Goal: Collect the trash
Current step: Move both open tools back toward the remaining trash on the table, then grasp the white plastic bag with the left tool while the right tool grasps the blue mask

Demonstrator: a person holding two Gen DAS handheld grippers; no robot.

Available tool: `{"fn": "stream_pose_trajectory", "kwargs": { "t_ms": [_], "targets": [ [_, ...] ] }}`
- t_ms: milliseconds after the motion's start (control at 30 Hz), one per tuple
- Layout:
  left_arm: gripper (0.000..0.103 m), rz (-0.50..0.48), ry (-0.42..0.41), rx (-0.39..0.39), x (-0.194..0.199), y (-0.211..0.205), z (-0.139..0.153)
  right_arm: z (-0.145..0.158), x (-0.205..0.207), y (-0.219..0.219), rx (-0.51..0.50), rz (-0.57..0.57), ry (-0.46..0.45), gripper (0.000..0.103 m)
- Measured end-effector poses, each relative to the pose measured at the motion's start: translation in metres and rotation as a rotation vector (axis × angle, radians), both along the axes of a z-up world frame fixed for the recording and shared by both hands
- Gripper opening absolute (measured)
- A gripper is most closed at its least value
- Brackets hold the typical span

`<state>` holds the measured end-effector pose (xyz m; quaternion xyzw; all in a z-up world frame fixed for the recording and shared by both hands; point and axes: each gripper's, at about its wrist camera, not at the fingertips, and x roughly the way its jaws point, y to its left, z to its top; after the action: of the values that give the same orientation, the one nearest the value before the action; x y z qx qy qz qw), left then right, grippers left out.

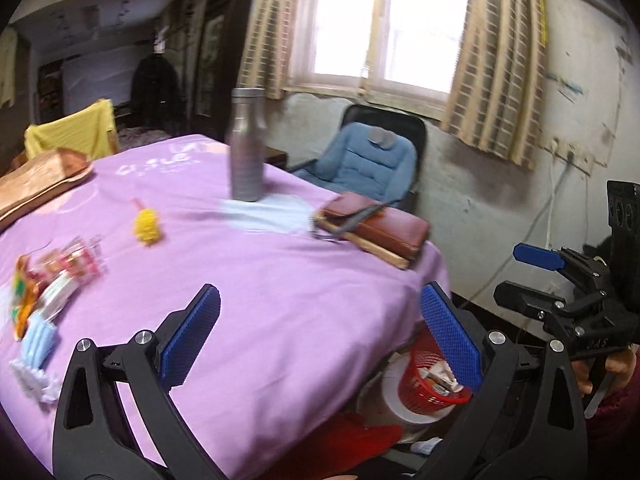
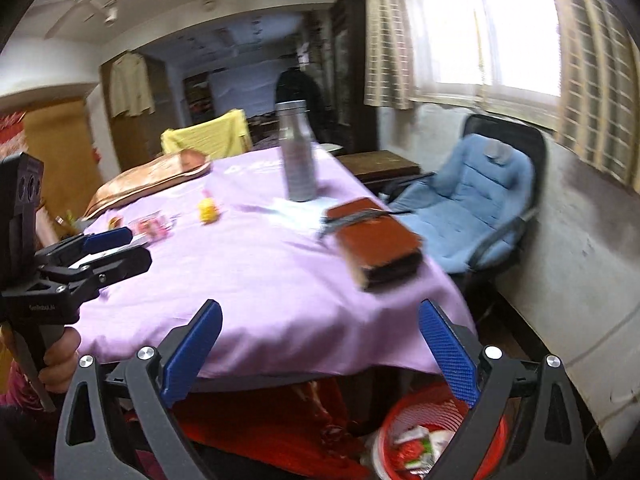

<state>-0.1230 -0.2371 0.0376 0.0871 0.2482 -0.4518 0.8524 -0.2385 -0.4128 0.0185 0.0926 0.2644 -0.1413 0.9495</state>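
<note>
Several crinkled snack wrappers [image 1: 60, 276] lie at the left of the purple-clothed table [image 1: 280, 272], with a blue face mask [image 1: 38, 340] and a white crumpled scrap [image 1: 32, 380] beside them. A small yellow thing [image 1: 148, 226] rests further in. On the floor by the table's corner stands a red mesh basket [image 1: 424, 384] [image 2: 400, 432] holding wrappers. My left gripper [image 1: 324, 320] hovers open over the table's near part, nothing between its fingers. My right gripper [image 2: 322, 344] is open and empty above the table's edge, the basket below it. Each gripper shows in the other's view [image 1: 520, 276] [image 2: 128, 250].
A steel bottle [image 1: 246, 148] stands mid-table on a pale blue cloth. A brown wallet on a book [image 1: 376, 228] lies at the table's right corner. A blue padded chair [image 1: 364, 164] stands by the wall under the window. A yellow-draped chair [image 1: 76, 130] is at the far side.
</note>
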Motion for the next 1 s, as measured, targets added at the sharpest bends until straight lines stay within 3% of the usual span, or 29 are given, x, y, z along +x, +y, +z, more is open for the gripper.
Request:
{"fn": "stream_pose_trajectory", "kwargs": {
  "t_ms": [367,600,833,1000],
  "targets": [
    [0.096,0.214,0.017,0.002,0.061,0.083,-0.016,0.0,0.098,0.068,0.02,0.201,0.043,0.097],
    [0.096,0.401,0.078,0.107,0.113,0.135,-0.042,-0.016,0.158,0.091,0.096,0.288,0.065,0.097],
    [0.096,0.572,0.217,0.163,0.155,0.205,-0.069,-0.025,0.194,0.098,0.163,0.33,0.055,0.097],
    [0.096,0.575,0.309,0.145,0.169,0.221,-0.073,-0.032,0.209,0.101,0.181,0.359,0.067,0.097]
  ]
}}
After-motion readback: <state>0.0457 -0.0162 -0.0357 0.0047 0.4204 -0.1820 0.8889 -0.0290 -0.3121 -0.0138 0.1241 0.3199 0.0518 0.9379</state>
